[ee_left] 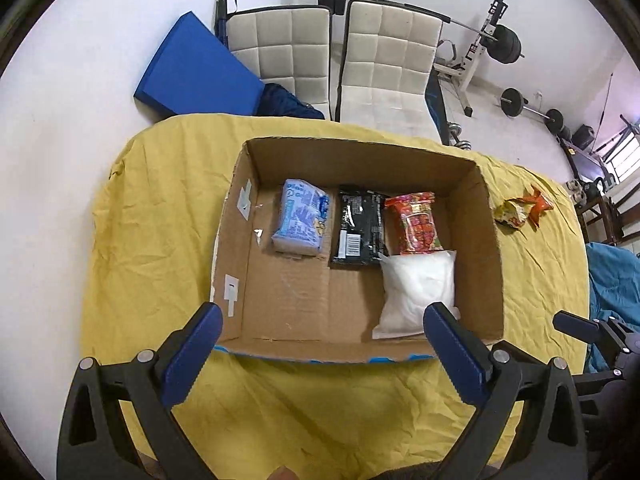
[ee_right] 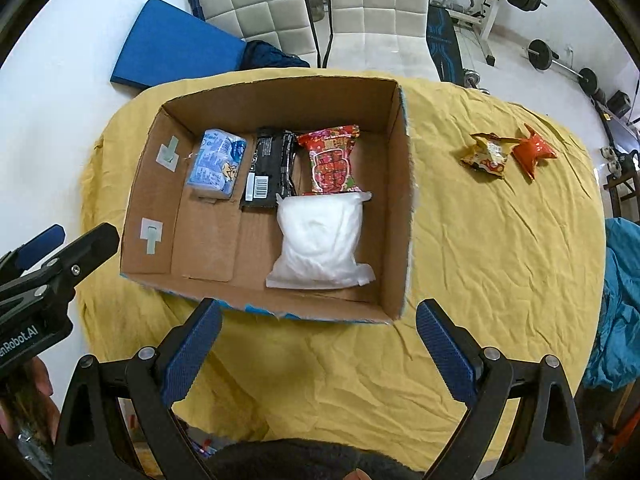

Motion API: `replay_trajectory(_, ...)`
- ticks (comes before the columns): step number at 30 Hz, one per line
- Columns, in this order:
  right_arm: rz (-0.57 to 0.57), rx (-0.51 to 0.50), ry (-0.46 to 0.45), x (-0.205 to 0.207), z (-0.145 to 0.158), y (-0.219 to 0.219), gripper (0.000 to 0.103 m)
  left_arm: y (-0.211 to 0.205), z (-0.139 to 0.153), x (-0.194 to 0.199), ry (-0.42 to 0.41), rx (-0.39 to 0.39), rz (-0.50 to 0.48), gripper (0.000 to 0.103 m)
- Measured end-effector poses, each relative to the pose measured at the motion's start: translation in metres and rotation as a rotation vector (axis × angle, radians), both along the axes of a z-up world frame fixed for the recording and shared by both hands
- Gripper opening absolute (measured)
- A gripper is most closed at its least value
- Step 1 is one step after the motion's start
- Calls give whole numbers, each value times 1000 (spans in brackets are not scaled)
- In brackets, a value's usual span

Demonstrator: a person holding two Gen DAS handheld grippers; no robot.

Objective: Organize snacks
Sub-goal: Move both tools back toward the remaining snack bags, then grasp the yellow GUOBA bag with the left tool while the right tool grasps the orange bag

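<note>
An open cardboard box [ee_left: 490,248] [ee_right: 402,208] sits on the yellow-covered table. Inside lie a light blue packet [ee_left: 302,216] [ee_right: 218,164], a black packet [ee_left: 358,226] [ee_right: 270,168], a red packet [ee_left: 416,222] [ee_right: 332,160] and a white bag [ee_left: 418,292] [ee_right: 320,240]. Two small snack packets, one yellow [ee_left: 512,212] [ee_right: 486,154] and one orange [ee_left: 540,204] [ee_right: 534,150], lie on the cloth right of the box. My left gripper [ee_left: 324,320] is open above the box's near edge, holding nothing. My right gripper [ee_right: 318,318] is open too, just before the box's near wall.
The yellow cloth [ee_left: 320,408] [ee_right: 500,260] covers a rounded table. Two white padded chairs [ee_left: 384,64] [ee_right: 256,4] stand behind it, with a blue mat [ee_left: 196,68] and weight-lifting gear [ee_left: 504,44] beyond. Teal fabric [ee_right: 620,300] hangs at the right.
</note>
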State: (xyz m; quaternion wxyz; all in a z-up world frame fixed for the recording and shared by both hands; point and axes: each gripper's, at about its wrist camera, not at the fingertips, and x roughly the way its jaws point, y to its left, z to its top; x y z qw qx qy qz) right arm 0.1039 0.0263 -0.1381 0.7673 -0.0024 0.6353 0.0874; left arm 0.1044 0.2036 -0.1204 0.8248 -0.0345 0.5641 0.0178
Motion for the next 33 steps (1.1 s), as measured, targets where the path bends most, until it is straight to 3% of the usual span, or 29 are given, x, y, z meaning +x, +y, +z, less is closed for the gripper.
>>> replay_trajectory(12,-72,102,-7,8,6,-66,99,-52,19,5,-22,11,-23,103)
replay_trajectory(21,-231,73,-26,38,11,-185,99,-161,26,55,-38,2,-161,103)
replay_trajectory(25,-319,52,-5,63,2,-254,99,-218,6,94,-4,26,-231,103)
replay_trajectory(33,-433,47,42,125,-41,-352,99,-308,-92,169,219,8,-277,103)
